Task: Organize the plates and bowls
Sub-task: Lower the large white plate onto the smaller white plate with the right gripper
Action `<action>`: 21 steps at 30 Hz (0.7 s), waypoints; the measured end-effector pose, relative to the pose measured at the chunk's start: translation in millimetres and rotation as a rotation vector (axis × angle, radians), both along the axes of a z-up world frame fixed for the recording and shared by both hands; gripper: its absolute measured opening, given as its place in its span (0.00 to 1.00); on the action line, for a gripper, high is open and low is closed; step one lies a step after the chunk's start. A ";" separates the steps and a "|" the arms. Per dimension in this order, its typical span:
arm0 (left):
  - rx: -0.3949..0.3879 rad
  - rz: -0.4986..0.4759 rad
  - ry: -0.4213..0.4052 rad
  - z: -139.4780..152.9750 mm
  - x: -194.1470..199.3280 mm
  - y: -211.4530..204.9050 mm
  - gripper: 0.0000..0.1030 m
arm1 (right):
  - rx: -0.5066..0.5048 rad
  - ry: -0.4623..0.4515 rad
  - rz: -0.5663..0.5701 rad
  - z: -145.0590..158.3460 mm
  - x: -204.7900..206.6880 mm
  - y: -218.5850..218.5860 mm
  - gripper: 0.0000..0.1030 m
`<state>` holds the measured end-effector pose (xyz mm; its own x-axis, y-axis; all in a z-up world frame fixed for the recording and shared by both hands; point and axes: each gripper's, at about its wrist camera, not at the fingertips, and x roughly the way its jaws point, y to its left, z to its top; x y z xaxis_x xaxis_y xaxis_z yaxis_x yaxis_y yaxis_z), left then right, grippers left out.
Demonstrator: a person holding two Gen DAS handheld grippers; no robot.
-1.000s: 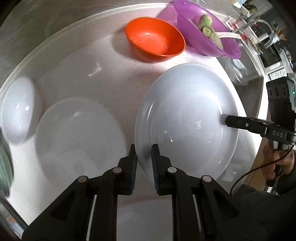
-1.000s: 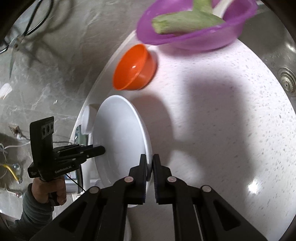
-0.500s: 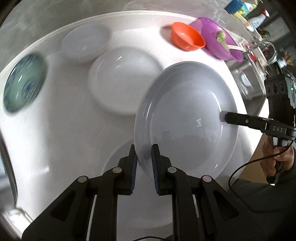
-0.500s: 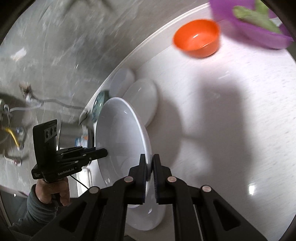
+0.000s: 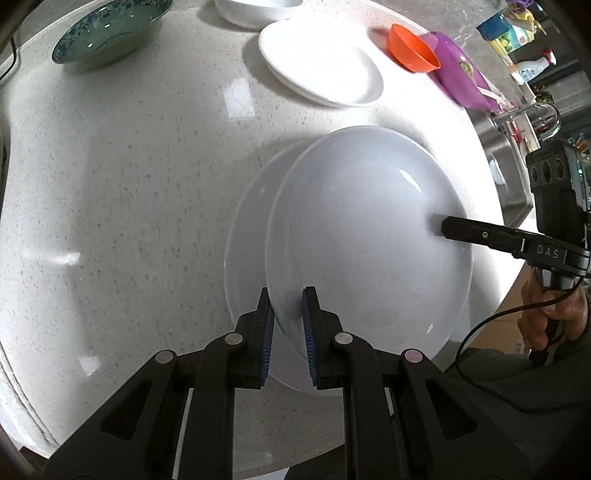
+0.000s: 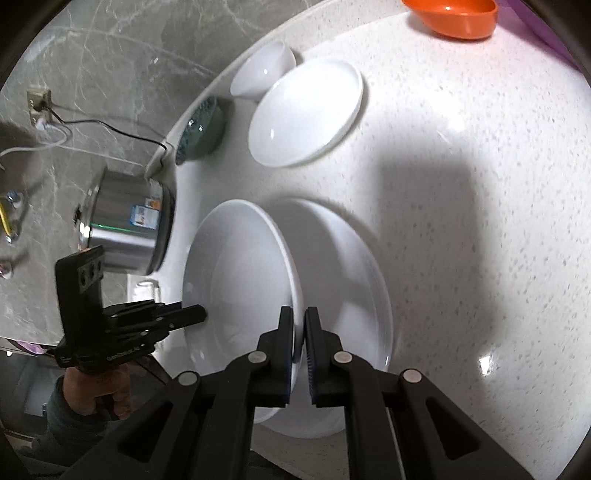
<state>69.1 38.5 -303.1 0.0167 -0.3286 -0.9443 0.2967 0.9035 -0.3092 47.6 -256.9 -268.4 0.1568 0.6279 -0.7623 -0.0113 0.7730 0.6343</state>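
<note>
I hold a large white plate (image 5: 369, 240) by opposite rims, tilted just above a second white plate (image 5: 245, 243) that lies on the speckled counter. My left gripper (image 5: 288, 310) is shut on its near rim, blue pads on both faces. My right gripper (image 6: 300, 325) is shut on the other rim; in the left wrist view its fingers (image 5: 465, 230) reach in from the right. In the right wrist view the held plate (image 6: 236, 277) overlaps the lower plate (image 6: 347, 280), and the left gripper (image 6: 195, 314) grips its far side.
Further back stand a third white plate (image 5: 321, 62), a white bowl (image 6: 264, 70), a teal patterned bowl (image 5: 107, 33), an orange bowl (image 5: 413, 50) and a purple bowl (image 5: 461, 77). A steel pot (image 6: 125, 225) stands at the left, a sink (image 5: 509, 166) at the right.
Both grippers have carried the plate across the counter, away from the orange and purple bowls. It now hangs over the white plate near the counter's front edge.
</note>
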 end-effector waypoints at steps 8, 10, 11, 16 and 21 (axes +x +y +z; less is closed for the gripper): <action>0.021 -0.028 -0.029 -13.5 -8.7 -7.7 0.13 | -0.068 0.005 -0.015 -15.3 -10.3 4.1 0.08; 0.032 -0.037 -0.035 -15.7 -9.0 -10.8 0.13 | -0.080 0.005 -0.015 -18.4 -12.3 6.1 0.08; 0.034 -0.036 -0.036 -19.9 -9.2 -13.9 0.13 | -0.085 0.006 -0.016 -20.6 -12.8 6.4 0.08; 0.039 -0.032 -0.024 -33.0 -14.5 -17.3 0.13 | -0.098 0.012 -0.013 -28.3 -17.1 8.1 0.08; 0.023 -0.009 -0.038 -37.7 -17.4 -16.7 0.13 | -0.122 -0.017 -0.004 -28.0 -17.1 14.5 0.08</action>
<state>51.7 21.8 -340.8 0.0494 -0.3071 -0.9504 0.3158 0.9075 -0.2768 30.5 -242.4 -296.3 0.1725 0.5299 -0.8304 -0.0180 0.8445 0.5352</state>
